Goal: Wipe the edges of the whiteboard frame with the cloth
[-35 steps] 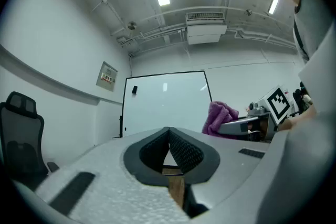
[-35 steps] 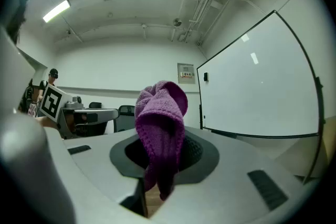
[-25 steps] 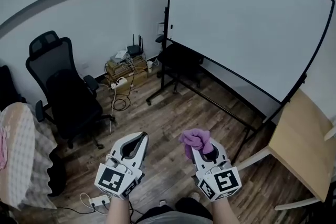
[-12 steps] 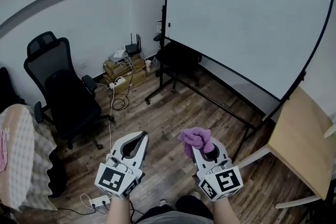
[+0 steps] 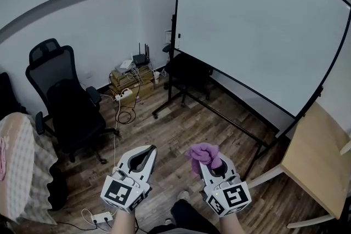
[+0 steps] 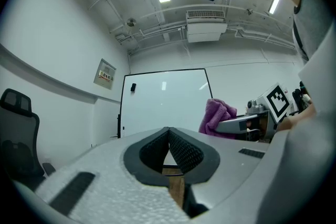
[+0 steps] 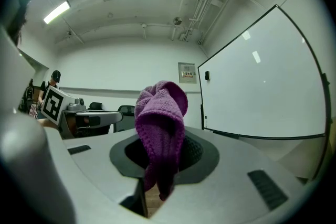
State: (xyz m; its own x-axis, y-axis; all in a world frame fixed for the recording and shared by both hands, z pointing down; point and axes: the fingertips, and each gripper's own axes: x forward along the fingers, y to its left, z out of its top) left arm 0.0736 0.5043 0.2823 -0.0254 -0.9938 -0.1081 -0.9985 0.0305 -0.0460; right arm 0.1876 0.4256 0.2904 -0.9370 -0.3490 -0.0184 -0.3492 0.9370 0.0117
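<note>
A large whiteboard (image 5: pixel 258 24) in a black frame stands on a wheeled black stand at the upper right of the head view; it also shows ahead as the whiteboard (image 6: pixel 163 102) and whiteboard (image 7: pixel 262 92). My right gripper (image 5: pixel 204 160) is low in the middle, shut on a bunched purple cloth (image 5: pixel 203 154) that sticks up from its tips, the same cloth (image 7: pixel 160 128) close up. My left gripper (image 5: pixel 147 152) is beside it on the left, shut with nothing in it. Both are well short of the board.
A black office chair (image 5: pixel 68 101) stands at the left. Boxes, a router and cables (image 5: pixel 130 76) sit by the wall. A light wooden table (image 5: pixel 315 156) is at the right. A checked cloth-covered thing (image 5: pixel 19 167) is at far left. A power strip (image 5: pixel 101 219) lies on the floor.
The view has shifted slightly; both grippers sit a little lower in the head view. The cloth stays clamped in the right gripper.
</note>
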